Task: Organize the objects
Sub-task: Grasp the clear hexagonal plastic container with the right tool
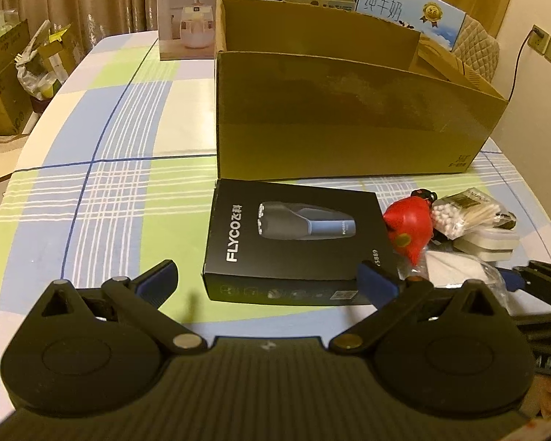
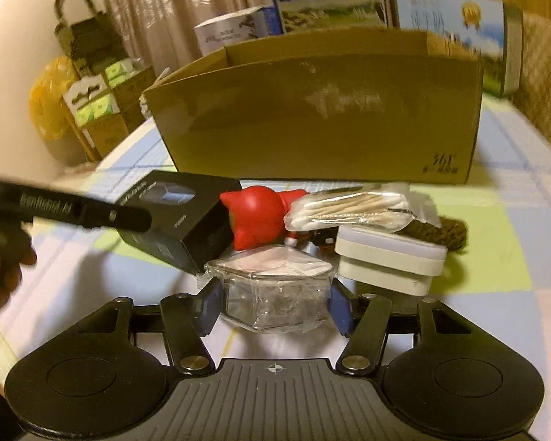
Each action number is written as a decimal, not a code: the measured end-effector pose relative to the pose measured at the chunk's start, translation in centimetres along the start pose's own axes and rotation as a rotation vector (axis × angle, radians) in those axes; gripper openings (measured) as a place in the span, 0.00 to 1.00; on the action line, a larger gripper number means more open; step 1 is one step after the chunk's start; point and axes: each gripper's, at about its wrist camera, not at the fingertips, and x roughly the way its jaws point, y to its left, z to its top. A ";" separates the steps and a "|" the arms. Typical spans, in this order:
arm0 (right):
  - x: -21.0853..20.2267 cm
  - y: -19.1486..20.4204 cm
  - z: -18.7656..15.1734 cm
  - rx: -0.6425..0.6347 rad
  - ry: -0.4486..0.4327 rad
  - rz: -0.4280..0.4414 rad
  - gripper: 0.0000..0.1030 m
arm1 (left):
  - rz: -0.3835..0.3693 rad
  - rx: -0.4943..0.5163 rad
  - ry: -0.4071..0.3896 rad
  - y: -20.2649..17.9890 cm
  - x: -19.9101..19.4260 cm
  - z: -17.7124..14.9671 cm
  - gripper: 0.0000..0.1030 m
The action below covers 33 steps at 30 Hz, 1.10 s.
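A black FLYCO shaver box (image 1: 294,239) lies flat in front of an open cardboard box (image 1: 349,121). My left gripper (image 1: 266,272) is open wide at the shaver box's near edge, and its right finger overlaps the near right corner. Right of it lie a red toy (image 1: 409,228), a bag of cotton swabs (image 1: 463,213) and a white case (image 1: 488,244). In the right wrist view my right gripper (image 2: 275,305) has both pads against the sides of a clear plastic box (image 2: 275,294) that rests on the table. Behind it are the red toy (image 2: 255,217), swabs (image 2: 349,207) and white case (image 2: 389,261).
The checked tablecloth (image 1: 110,183) has bare room to the left. A humidifier carton (image 1: 187,14) and milk cartons (image 1: 404,3) stand behind the cardboard box. A dark braided item (image 2: 448,231) lies behind the white case. Boxes and bags crowd the floor (image 1: 14,73) at left.
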 end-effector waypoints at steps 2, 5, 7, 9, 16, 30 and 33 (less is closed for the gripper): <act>-0.2 0.2 -0.2 -0.020 -0.009 -0.035 0.55 | -0.008 0.000 0.002 -0.2 0.1 0.1 0.99; -0.3 0.1 -0.2 -0.015 -0.017 -0.067 0.54 | -0.020 0.000 0.002 -0.6 0.3 0.3 0.99; -0.3 -0.1 -0.2 -0.008 -0.018 -0.077 0.54 | -0.018 0.010 0.005 -1.0 0.6 0.5 0.99; -0.4 -0.1 -0.3 -0.008 -0.017 -0.074 0.54 | -0.018 0.017 0.006 -1.3 0.9 0.6 0.99; -0.5 0.0 -0.3 -0.005 -0.010 -0.054 0.54 | -0.002 0.012 -0.011 -0.7 0.8 0.9 0.99; -0.4 0.2 -0.2 0.016 -0.008 -0.019 0.54 | -0.131 -0.012 0.004 -0.3 0.7 0.3 0.99; -0.8 -0.1 -0.2 0.032 -0.006 -0.025 0.54 | -0.197 -0.023 0.008 -0.7 -0.7 -1.0 0.99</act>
